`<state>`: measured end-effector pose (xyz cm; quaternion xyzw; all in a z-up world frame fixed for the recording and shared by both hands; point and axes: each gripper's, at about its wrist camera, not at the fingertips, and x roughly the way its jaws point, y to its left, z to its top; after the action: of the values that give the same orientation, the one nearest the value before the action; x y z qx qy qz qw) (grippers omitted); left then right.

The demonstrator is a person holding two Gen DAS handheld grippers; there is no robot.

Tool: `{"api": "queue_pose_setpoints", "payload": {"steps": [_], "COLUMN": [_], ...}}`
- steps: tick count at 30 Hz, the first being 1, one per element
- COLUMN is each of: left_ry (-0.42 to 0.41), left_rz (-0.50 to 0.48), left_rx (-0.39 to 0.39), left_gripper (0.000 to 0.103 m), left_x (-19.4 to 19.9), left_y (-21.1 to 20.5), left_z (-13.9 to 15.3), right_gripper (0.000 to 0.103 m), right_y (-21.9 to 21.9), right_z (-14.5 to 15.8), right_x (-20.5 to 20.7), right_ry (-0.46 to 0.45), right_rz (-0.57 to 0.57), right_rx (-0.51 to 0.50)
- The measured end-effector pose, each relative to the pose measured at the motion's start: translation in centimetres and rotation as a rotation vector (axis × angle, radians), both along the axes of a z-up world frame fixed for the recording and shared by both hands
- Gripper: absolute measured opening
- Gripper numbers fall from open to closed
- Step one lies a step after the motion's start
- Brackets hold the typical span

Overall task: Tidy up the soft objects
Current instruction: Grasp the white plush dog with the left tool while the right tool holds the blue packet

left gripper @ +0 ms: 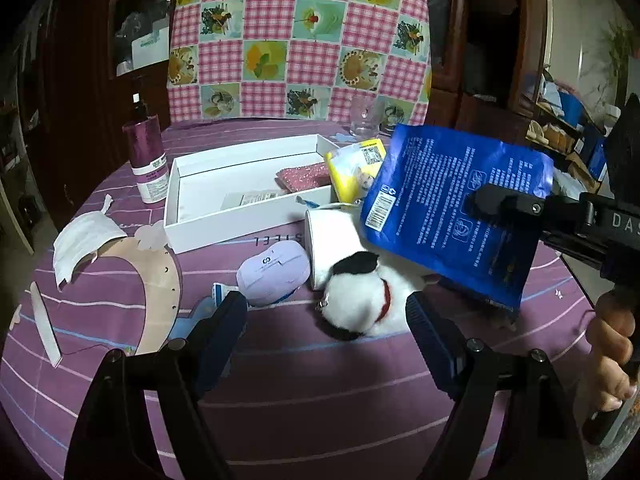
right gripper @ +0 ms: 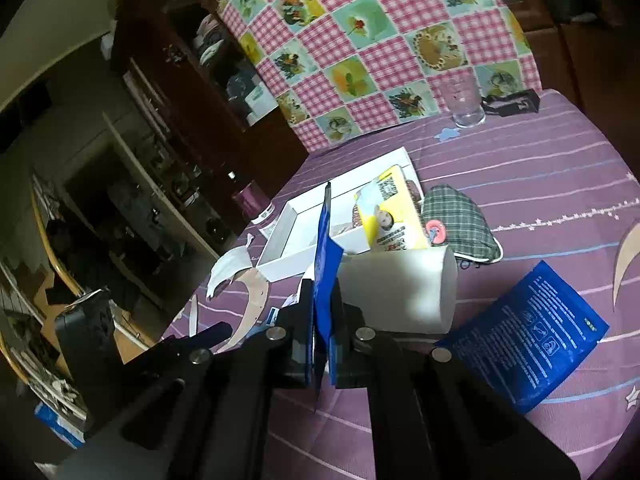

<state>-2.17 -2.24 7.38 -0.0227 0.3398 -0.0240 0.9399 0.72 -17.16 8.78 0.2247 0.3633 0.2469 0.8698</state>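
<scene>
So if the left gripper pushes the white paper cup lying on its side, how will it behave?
The white paper cup lies on its side, so it would probably roll. It looks thin and light, so it may dent under a grip.

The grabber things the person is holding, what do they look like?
Both are black, angular tools with two long fingers joined by round silver bolts. The left gripper has dark blue ribbed pads on the inside of its fingertips. The right gripper has blue pads too, and pale letters "DA" printed on its body. A bare hand wraps its handle; no sleeve shows.
</scene>
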Motion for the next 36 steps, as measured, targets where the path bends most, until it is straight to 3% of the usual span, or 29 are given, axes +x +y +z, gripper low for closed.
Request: {"api": "queue_pose_setpoints", "payload": {"steps": [7, 23, 30, 32, 36], "left_ry": [0.014, 0.150, 0.194, 0.203, 0.199], "left_rz": [-0.040, -0.086, -0.072, -0.070, -0.061], "left_rx": [-0.052, 0.012, 0.061, 0.051, 0.050], "left_gripper": [0.082, 0.080, 0.075, 0.067, 0.060], "left_x": [0.7, 5.0, 5.4, 5.6, 5.4], "left_y": [-0.1, -2.9, -3.9, -4.0, -4.1], "left_z": [-0.9, -3.0, -4.3, -4.4, -4.4], "right_gripper": [0.006, 0.006, 0.006, 0.006, 0.006], "right_y": [-1.5, -2.4, -2.4, -2.4, -2.4], "right_z": [0.1, -0.1, -0.2, -0.1, -0.2], "right_x": [0.3, 0.4, 0.4, 0.4, 0.4], "right_ry": [0.005, 0.023, 0.022, 0.020, 0.022], "right_rz": [-0.075, -0.113, -0.115, -0.117, -0.119], "right_rx": [0.002, 0.018, 0.015, 0.013, 0.012]}}
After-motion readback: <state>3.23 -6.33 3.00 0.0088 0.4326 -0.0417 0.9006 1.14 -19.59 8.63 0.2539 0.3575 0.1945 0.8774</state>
